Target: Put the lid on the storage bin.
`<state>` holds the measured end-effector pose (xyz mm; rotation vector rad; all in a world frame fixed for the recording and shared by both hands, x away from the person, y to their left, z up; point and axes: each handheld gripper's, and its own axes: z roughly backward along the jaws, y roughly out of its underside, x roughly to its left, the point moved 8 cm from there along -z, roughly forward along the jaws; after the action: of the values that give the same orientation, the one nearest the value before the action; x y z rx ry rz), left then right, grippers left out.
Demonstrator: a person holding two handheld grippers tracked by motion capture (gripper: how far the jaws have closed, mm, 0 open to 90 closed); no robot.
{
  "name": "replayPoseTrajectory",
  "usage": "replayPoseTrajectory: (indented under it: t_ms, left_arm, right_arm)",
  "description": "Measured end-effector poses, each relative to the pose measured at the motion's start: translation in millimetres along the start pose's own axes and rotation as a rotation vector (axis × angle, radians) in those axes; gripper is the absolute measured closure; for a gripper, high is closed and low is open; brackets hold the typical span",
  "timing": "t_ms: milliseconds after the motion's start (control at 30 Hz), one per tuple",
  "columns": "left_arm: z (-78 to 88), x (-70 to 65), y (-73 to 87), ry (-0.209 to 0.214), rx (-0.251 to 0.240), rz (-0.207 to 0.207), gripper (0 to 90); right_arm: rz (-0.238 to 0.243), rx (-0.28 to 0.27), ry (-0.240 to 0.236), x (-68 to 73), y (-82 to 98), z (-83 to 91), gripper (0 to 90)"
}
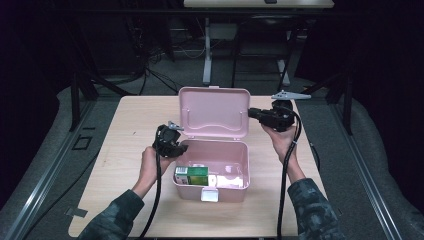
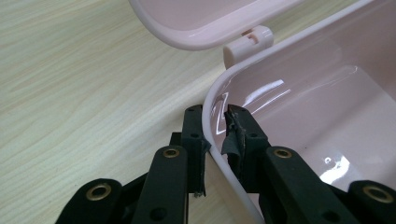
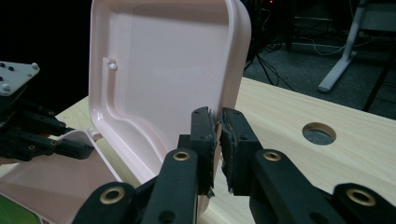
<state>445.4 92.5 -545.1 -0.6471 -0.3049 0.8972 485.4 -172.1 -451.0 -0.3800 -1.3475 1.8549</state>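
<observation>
Your left gripper (image 2: pixel 215 135) is clamped on the left wall of the pink box (image 2: pixel 299 107): one jaw sits outside the rim, the other inside, with the thin wall pinched between the pads. In the high view that gripper (image 1: pixel 179 148) sits at about nine o'clock from the box (image 1: pixel 212 167), gripping its rim near the far left corner, your left hand (image 1: pixel 149 165) just behind it.

Your right gripper (image 3: pixel 218 140) is closed almost fully, its pads pressed on the edge of the raised lid (image 3: pixel 163 79); the lid's rim runs down into the narrow gap between the jaws. In the high view this gripper (image 1: pixel 256 114) is at three o'clock from the lid (image 1: pixel 214 112), touching its right edge, with your right hand (image 1: pixel 281 137) below it.

The lid stands open and about upright, hinged at the far side of the box. The box sits near the middle of the wooden table (image 1: pixel 125 150), its white latch (image 1: pixel 209 195) at six o'clock, facing you. Inside, at seven o'clock, lies a green carton (image 1: pixel 192 175), with pale items just beside it toward five o'clock that are too small to make out. In the right gripper view, a round hole (image 3: pixel 319 133) in the tabletop lies at three o'clock from the jaws.
</observation>
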Motion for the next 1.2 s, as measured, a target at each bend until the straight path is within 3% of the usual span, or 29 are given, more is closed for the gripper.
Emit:
replayPoseTrajectory:
  t_ms: [400,733,1200]
  left_arm:
    - [-0.8,-0.6,-0.9,-0.001,-0.001,-0.002,77.5]
    - [-0.6,-0.1,-0.6,-0.003,0.001,-0.002,77.3]
    - [-0.3,-0.6,-0.6,0.007,0.011,0.003,76.0]
  right_arm:
    - [0.021,-0.003,-0.003,1.2,-5.6,2.0,83.0]
    - [0.047,-0.024,0.012,3.6,-30.8,6.0,82.6]
    - [0.08,-0.028,-0.038,18.0,-26.8,24.8,83.0]
